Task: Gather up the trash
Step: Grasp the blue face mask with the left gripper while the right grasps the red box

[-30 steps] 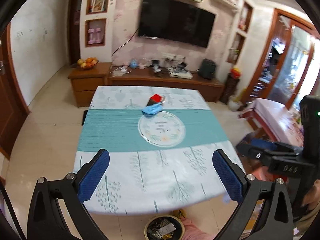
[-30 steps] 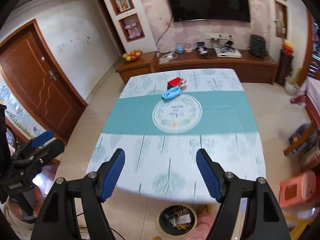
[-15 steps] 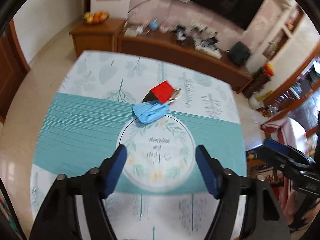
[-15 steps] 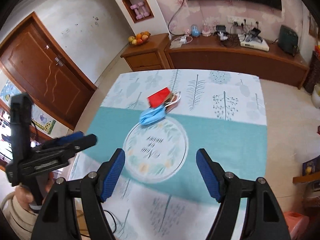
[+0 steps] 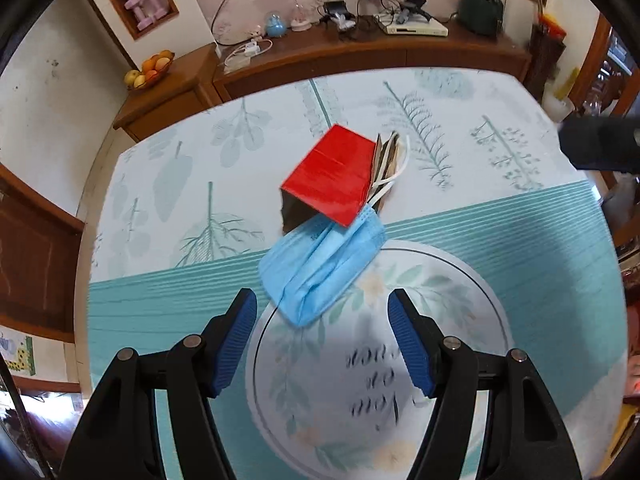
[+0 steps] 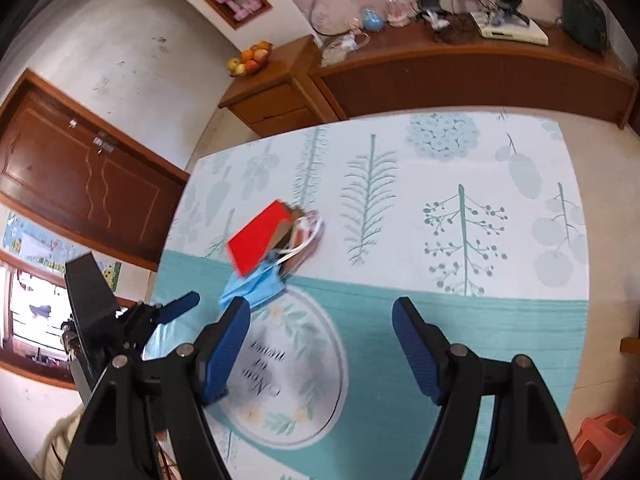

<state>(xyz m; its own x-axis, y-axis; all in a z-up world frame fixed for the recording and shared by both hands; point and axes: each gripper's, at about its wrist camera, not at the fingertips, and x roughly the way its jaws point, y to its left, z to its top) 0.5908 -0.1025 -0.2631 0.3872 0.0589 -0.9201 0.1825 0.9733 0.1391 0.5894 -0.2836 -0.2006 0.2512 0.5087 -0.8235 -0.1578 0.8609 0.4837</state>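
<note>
A crumpled blue face mask (image 5: 320,272) lies on the patterned tablecloth (image 5: 520,240), at the far rim of its round emblem. A red paper bag (image 5: 332,176) lies on its side just behind the mask and overlaps its far end, with white strips at its mouth. My left gripper (image 5: 320,300) hovers open, tilted steeply down, and the mask's near end shows between its blue pads without touching them. My right gripper (image 6: 320,304) is open over the emblem, right of the mask (image 6: 256,288) and the bag (image 6: 260,240). The left gripper (image 6: 176,308) shows at its left.
A long wooden TV cabinet (image 5: 360,52) with cables and small devices runs behind the table. A fruit bowl (image 6: 250,60) sits on its side unit. A brown door (image 6: 80,184) is at the left. A pink plastic stool (image 6: 604,436) stands beyond the table's right edge.
Both grippers have moved forward and down from the table's near edge to over its middle. The left jaws have narrowed. The floor bin has left view.
</note>
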